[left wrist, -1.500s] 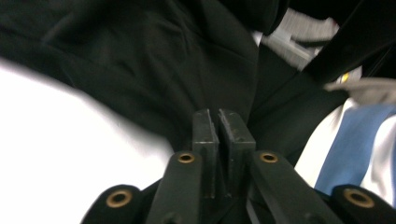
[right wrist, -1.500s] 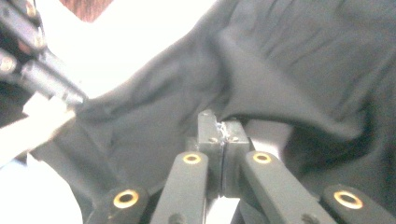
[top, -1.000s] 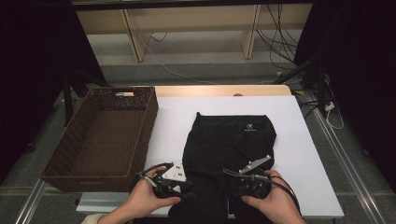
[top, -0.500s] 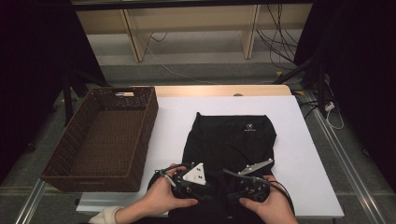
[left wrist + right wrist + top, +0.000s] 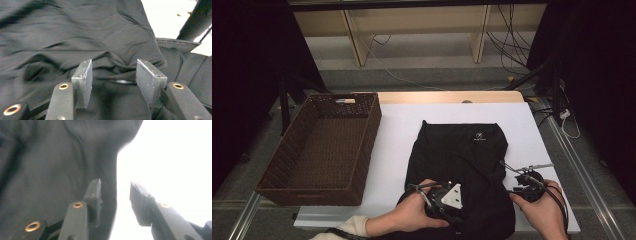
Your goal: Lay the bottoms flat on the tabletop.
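Two hand-held grippers, jaws just opening and clamping nothing, work a black garment (image 5: 462, 170) spread on the white table (image 5: 397, 130): left gripper (image 5: 113, 80) over its folds, right gripper (image 5: 115, 202) straddling its right edge.

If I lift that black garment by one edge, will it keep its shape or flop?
The black garment will likely flop: it lies flat on the white table with soft wrinkles, clear in the left gripper view. It looks thin, so probably light. It would likely bunch rather than slide if pushed.
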The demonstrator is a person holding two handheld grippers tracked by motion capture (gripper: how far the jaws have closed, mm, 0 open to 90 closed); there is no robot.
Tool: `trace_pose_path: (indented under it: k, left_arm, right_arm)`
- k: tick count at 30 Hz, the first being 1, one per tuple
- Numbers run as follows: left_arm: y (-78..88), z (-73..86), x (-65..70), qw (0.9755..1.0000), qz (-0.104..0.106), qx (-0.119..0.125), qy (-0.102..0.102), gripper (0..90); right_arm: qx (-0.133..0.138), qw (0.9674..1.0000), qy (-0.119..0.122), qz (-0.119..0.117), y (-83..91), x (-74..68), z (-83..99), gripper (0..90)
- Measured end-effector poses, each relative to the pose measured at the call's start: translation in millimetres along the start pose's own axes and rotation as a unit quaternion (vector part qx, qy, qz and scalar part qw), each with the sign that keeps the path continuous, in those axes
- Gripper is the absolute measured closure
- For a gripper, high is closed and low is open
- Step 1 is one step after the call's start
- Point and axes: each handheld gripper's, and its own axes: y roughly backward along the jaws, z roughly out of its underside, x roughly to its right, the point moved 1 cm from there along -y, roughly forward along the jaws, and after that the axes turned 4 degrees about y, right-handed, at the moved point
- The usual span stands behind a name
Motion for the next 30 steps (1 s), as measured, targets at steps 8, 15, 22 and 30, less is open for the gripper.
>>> trace_pose_path:
  k: [8, 15, 22, 30]
  left_arm:
    - [-16.2, -2.9, 7.7, 0.9989, 0.001, -0.023, -0.041, 76.0]
    - [23.7, -13.6, -5.0, 0.9951, -0.033, 0.092, 0.019, 87.0]
    - [32.9, -3.7, -28.8, 0.9849, -0.095, 0.113, 0.089, 74.6]
    - [24.0, 0.4, -19.2, 0.9945, -0.074, 0.045, 0.059, 65.5]
  right_arm:
    - [-0.046, 0.9966, 0.035, -0.058, -7.8, -13.5, 3.2, 89.5]
    - [0.066, 0.9923, -0.007, -0.105, 17.9, -7.5, -7.0, 90.0]
    - [0.105, 0.994, -0.021, -0.023, 20.2, 11.4, -5.5, 79.4]
    - [0.074, 0.9969, 0.027, -0.007, 15.6, -0.1, -4.5, 64.6]
